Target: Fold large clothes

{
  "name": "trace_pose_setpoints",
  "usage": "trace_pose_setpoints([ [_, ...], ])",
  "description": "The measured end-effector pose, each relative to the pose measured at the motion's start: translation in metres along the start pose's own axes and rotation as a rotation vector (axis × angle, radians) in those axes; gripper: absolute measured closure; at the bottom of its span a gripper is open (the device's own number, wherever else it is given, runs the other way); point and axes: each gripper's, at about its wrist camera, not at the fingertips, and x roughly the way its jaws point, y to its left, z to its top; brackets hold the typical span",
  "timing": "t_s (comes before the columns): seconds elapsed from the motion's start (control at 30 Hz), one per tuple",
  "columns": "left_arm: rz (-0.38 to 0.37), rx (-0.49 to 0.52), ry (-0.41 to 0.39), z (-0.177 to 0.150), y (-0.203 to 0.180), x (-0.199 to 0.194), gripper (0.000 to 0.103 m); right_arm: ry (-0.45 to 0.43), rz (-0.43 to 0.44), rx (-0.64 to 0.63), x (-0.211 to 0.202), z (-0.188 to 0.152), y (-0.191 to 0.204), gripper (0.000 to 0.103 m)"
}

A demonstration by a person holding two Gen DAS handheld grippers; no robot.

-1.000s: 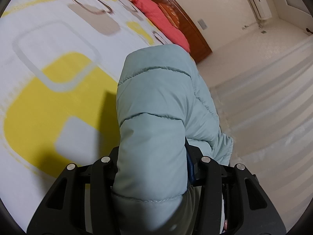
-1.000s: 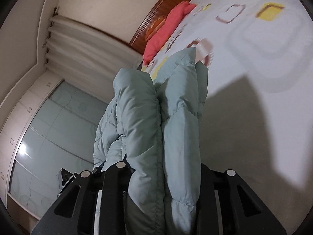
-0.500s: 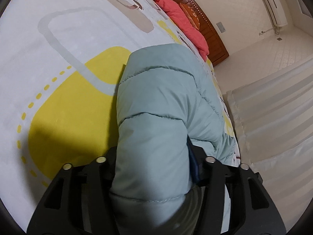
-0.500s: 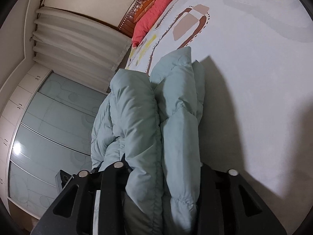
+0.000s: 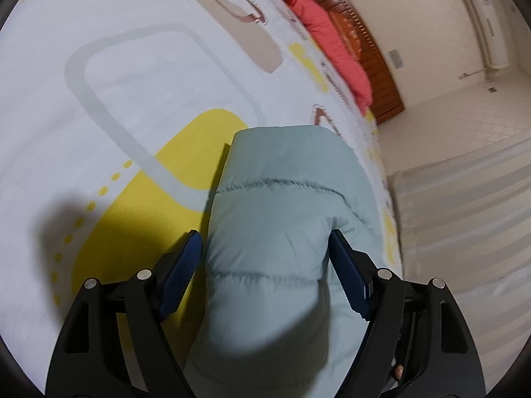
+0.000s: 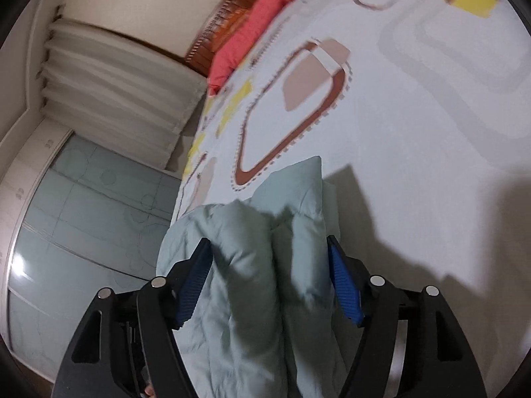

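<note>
A pale green quilted puffer jacket [image 5: 282,182] lies bunched on the bed's patterned cover [image 5: 132,83]. My left gripper [image 5: 265,235] straddles one thick fold of it. Its jaws are opening, and the blue pads [image 5: 182,272] stand just off the fabric on both sides. In the right wrist view the jacket [image 6: 292,199] shows as two puffy folds side by side. My right gripper [image 6: 268,240] sits around them with its jaws opening too. Its pads [image 6: 345,285] are bared, and the cloth still brushes the left one.
The white cover [image 6: 415,132] with yellow, grey and brown shapes stretches far ahead. A red pillow [image 5: 332,43] lies against a dark wooden headboard [image 5: 375,59]. Pale curtains [image 6: 116,83] and glass wardrobe doors [image 6: 83,232] stand past the bed's edge.
Both grippers came down closer to the bed with the jacket. Their jaws spread apart, so the blue pads now show and the squeezed folds have puffed out.
</note>
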Motion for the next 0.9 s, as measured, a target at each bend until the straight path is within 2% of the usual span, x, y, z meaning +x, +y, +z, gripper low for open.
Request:
trace_pose_setpoints([
  [0.03, 0.005, -0.001, 0.013, 0.002, -0.001, 0.006, 0.04, 0.011, 0.005, 0.018, 0.009, 0.002, 0.0, 0.051],
  [0.07, 0.016, 0.009, 0.025, 0.002, -0.001, 0.008, 0.043, 0.023, -0.019, 0.036, 0.016, 0.003, -0.004, 0.067],
  [0.1, 0.032, 0.02, 0.032, 0.003, -0.002, 0.011, 0.048, 0.028, -0.027, 0.047, 0.019, 0.002, -0.009, 0.075],
  [0.13, 0.04, 0.031, 0.036, 0.003, -0.003, 0.013, 0.052, 0.037, -0.025, 0.066, 0.024, 0.002, -0.015, 0.076],
  [0.27, 0.053, 0.061, 0.053, 0.003, 0.0, 0.02, 0.054, 0.044, -0.007, 0.093, 0.031, -0.003, -0.027, 0.078],
  [0.33, 0.037, 0.073, 0.056, 0.003, 0.0, 0.017, 0.053, 0.044, -0.006, 0.085, 0.029, -0.004, -0.026, 0.077],
  [0.37, 0.028, 0.075, 0.057, 0.003, 0.001, 0.014, 0.05, 0.043, -0.009, 0.079, 0.025, -0.006, -0.024, 0.074],
  [0.43, 0.014, 0.05, 0.05, 0.003, 0.005, 0.007, 0.041, 0.042, -0.002, 0.073, 0.014, -0.011, -0.021, 0.061],
  [0.47, 0.005, 0.031, 0.044, 0.001, 0.008, 0.001, 0.039, 0.037, 0.001, 0.071, 0.009, -0.014, -0.02, 0.045],
  [0.5, -0.003, 0.022, 0.041, -0.002, 0.01, -0.003, 0.035, 0.029, -0.003, 0.07, 0.0, -0.019, -0.02, 0.035],
  [0.6, -0.014, 0.011, 0.024, -0.019, 0.015, -0.024, 0.026, 0.036, 0.015, 0.076, -0.018, -0.038, -0.023, 0.035],
  [0.73, -0.04, 0.002, 0.028, -0.053, 0.021, -0.05, 0.023, 0.064, 0.063, 0.108, -0.036, -0.072, -0.03, 0.034],
  [0.9, -0.072, -0.013, 0.059, -0.087, 0.023, -0.062, 0.018, 0.075, 0.101, 0.123, -0.05, -0.106, -0.026, 0.034],
])
